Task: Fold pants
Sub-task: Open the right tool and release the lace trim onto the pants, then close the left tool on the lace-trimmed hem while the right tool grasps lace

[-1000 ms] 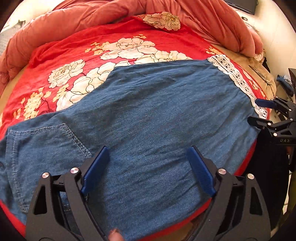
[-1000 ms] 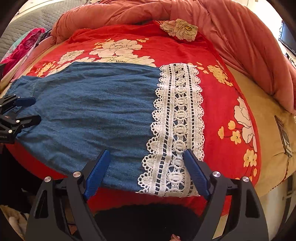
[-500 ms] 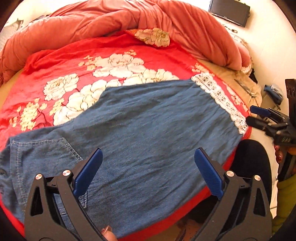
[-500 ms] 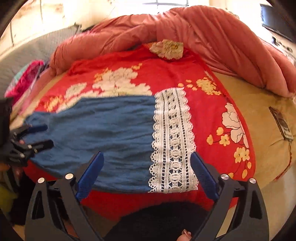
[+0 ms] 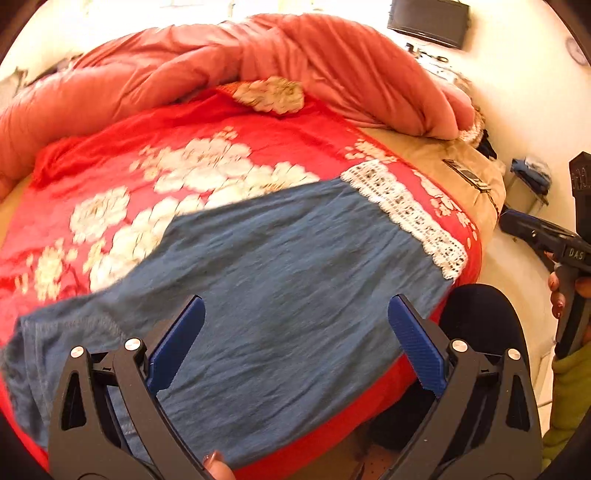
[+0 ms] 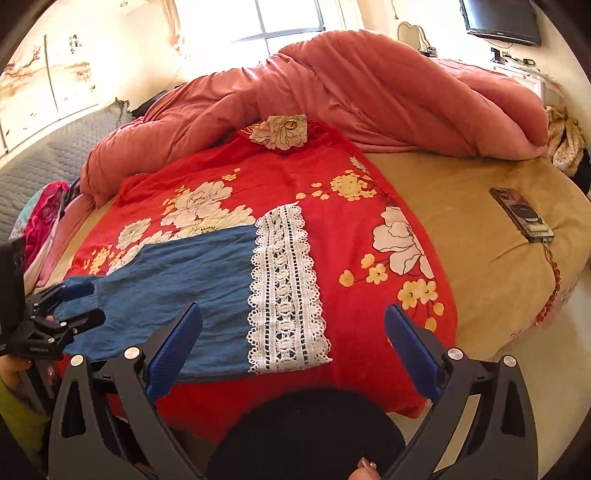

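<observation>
Left wrist view: my left gripper (image 5: 295,350) released, above denim pants (image 5: 288,280) flat on red floral sheet (image 5: 110,155); pink duvet (image 5: 295,62) behind.
Right wrist view: my right gripper (image 6: 293,356) opening, empty; lace hem (image 6: 286,291), phone (image 6: 521,214) on tan mattress (image 6: 480,258), window (image 6: 288,16).

Matt blue denim pants (image 6: 192,295), openwork white lace hem (image 6: 286,295), soft red floral cloth sheet (image 6: 362,295)

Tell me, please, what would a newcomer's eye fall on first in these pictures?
First the blue pants, spread flat on the red floral sheet at the bed's near edge, their white lace hem toward the right. Behind them a pink duvet is heaped across the bed. A phone lies on the tan cover at far right.
</observation>
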